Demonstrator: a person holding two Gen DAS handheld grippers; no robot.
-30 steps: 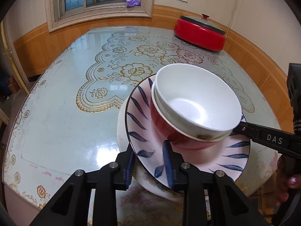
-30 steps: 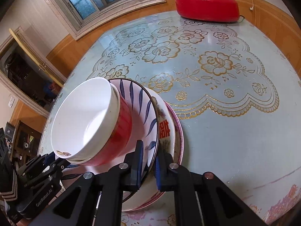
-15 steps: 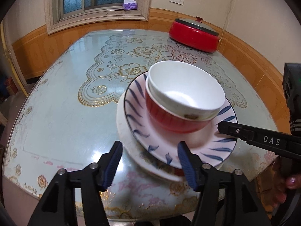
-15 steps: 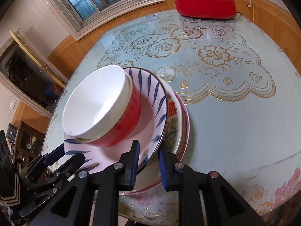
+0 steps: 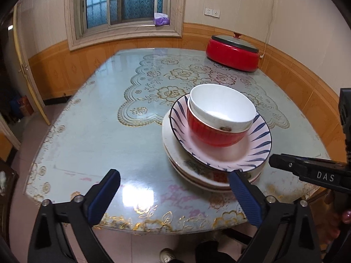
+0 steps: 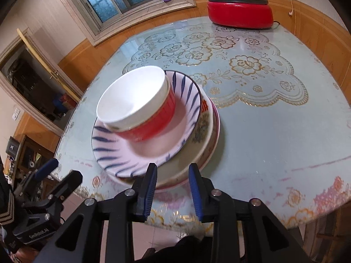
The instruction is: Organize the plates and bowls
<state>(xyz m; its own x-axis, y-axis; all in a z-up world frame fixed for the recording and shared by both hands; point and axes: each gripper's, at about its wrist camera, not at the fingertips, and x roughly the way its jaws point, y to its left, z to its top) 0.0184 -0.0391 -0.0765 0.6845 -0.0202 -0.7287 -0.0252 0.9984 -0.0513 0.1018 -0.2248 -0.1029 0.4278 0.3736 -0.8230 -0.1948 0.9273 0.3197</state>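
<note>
A white bowl nests in a red bowl. Both sit on a pink plate with blue leaf strokes, which tops a stack of larger patterned plates near the table's front edge. My left gripper is drawn back from the stack, its jaws opening wide with nothing between them. My right gripper hovers just off the stack's near rim, jaws opening, clear of the plates.
A red lidded electric pot stands at the table's far right. The glass-topped table has a gold floral cloth. A window and tissue box lie behind. An open doorway is at the left.
Both grippers let go of the pink plate's rim, opened and pulled back and up from the stack. The stack now rests on the table by itself.
</note>
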